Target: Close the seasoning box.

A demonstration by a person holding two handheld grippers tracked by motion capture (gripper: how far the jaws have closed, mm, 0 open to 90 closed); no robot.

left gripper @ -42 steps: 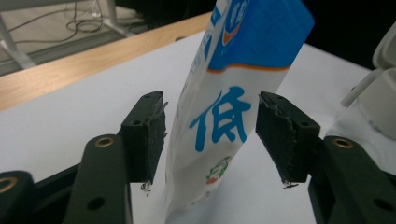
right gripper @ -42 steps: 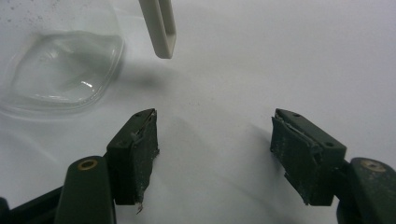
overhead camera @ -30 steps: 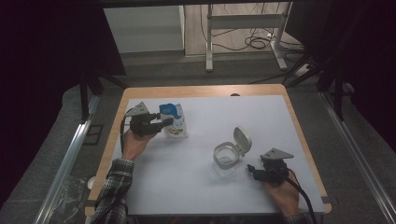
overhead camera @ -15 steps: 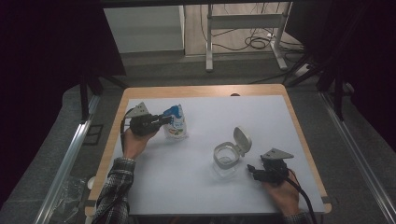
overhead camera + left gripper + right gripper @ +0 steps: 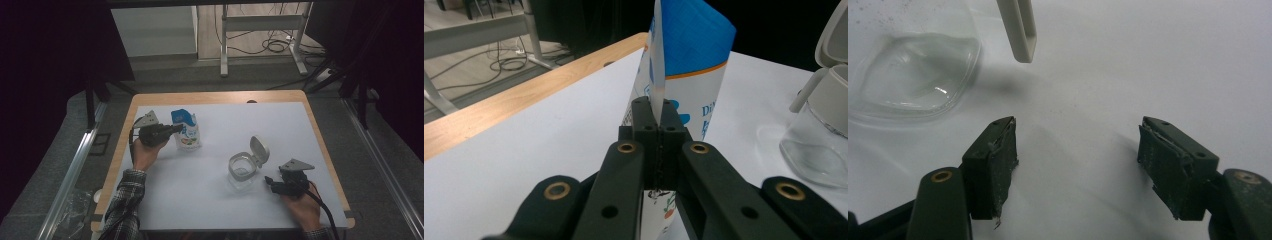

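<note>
On the white table cover (image 5: 210,200) stand two items: a blue-and-white pouch (image 5: 186,130) at the left and a clear jar (image 5: 242,171) toward the right, well apart from each other.

Left gripper (image 5: 172,131): held level in the person's left hand (image 5: 145,152), jaws pointing at the pouch. The jaws have just been closing and are now clamped together on the pouch's flat side seam. In the left gripper view, the left gripper (image 5: 654,112) has its two pads pressed flat against each other with the thin edge of the pouch (image 5: 689,65) rising from between them. The pouch stands upright on the cover, blue at the top, white below with an orange band and printed lettering that is too cropped to read. The jar (image 5: 819,130) shows at the right edge of that view, beyond the pouch.

Right gripper (image 5: 272,182): held low in the right hand (image 5: 302,207), just beside the jar on its right. In the right gripper view, the right gripper (image 5: 1078,150) has its jaws spread wide, with bare white cover between the pads; it has hold of nothing. The pads look worn and frayed at the edges.

The jar's hinged lid (image 5: 259,150) is tipped open and stands up behind the mouth. The jar (image 5: 913,75) lies ahead and to the left of the open jaws, not touching them; a pale latch strap (image 5: 1019,30) hangs over the cover beside it.
</note>
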